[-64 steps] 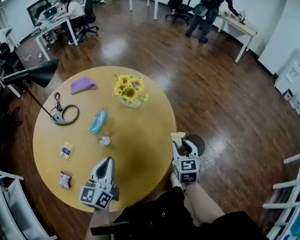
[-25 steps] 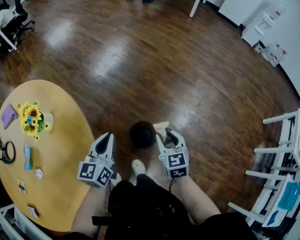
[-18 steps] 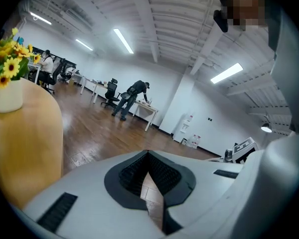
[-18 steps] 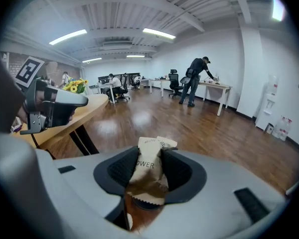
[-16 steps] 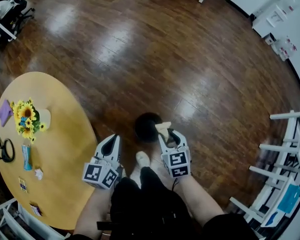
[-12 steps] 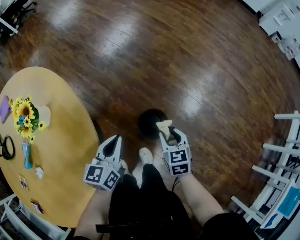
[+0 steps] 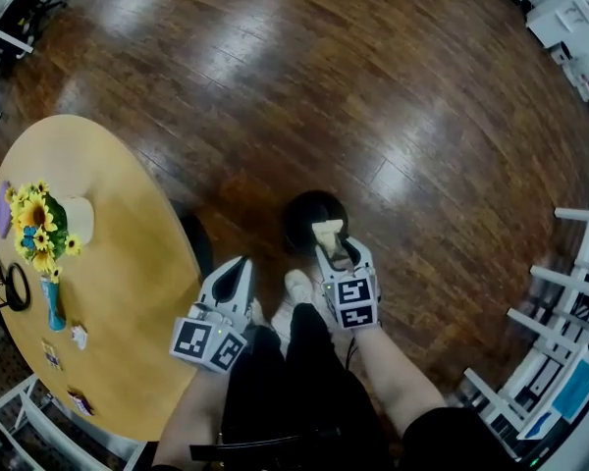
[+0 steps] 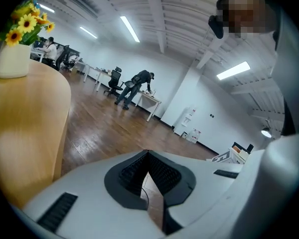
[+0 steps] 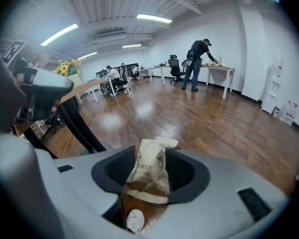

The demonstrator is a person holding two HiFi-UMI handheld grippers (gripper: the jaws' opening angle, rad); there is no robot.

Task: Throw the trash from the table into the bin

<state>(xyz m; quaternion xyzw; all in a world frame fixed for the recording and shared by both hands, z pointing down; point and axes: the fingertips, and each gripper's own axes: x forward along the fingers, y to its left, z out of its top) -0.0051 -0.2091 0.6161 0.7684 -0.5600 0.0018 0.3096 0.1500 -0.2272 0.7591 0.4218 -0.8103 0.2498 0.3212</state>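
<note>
Tan crinkly wrapper (image 9: 148,176) stands upright between the pads of the right gripper (image 7: 332,250), and it looks like it touches both sides. Those jaws have just been opening a bit, so they're roughly half apart, but the wrapper is pinched there, not falling. From the head view the gripper points steeply down and the wrapper's tip hangs right over the round black bin (image 7: 300,216) on the wood floor, just in front of the person's white shoe (image 7: 296,287).

Left gripper (image 7: 239,266) is fully closed, pads together, nothing in it. It's hanging just off the edge of the round yellow table (image 7: 128,283), pointing out across the floor.

More stuff sits on the table, well apart from the bin: a blue bottle (image 7: 54,302) lying flat, a small crumpled white bit (image 7: 79,337), a couple of little packets (image 7: 51,353) near the edge, plus a vase of sunflowers (image 7: 34,226).
</note>
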